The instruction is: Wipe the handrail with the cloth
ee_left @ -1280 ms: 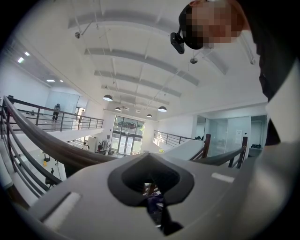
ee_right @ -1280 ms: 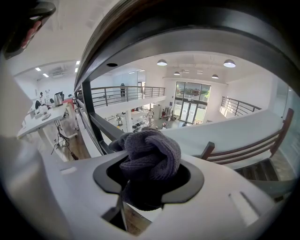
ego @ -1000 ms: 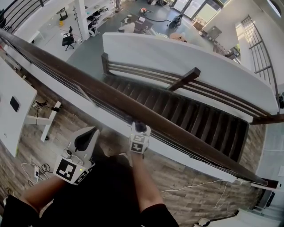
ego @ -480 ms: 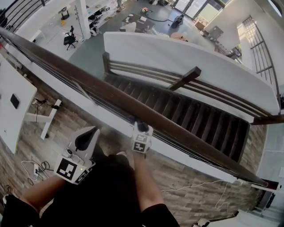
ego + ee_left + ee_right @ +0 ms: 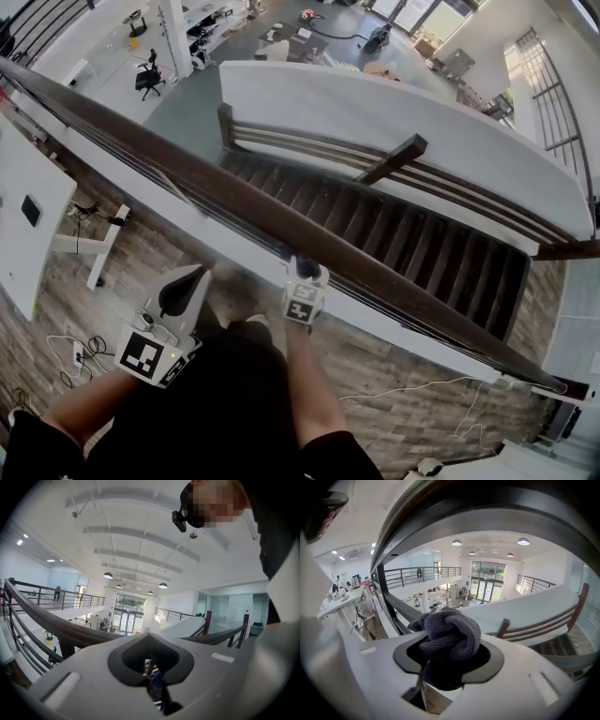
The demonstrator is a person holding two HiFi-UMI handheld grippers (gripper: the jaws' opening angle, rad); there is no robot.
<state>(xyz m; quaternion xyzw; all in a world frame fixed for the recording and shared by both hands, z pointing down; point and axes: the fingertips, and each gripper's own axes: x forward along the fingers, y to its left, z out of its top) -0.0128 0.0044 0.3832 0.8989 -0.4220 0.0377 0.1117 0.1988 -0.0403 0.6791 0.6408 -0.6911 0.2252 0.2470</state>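
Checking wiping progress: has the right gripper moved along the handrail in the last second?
Yes, slightly: the right gripper, shut on the cloth, slid rightward along the handrail.

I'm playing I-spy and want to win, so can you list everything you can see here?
handrail: one, dark brown, slanting across the middle
stairs: one flight, dark brown, below and beyond the handrail
office chair: one, black, lower floor, top left
cable: one, white, on the wooden floor, bottom right
cloth: one, grey, bunched in the right gripper's jaws
left gripper: one, white, shut and empty, short of the handrail
right gripper: one, white, shut on the cloth, at the handrail's near edge
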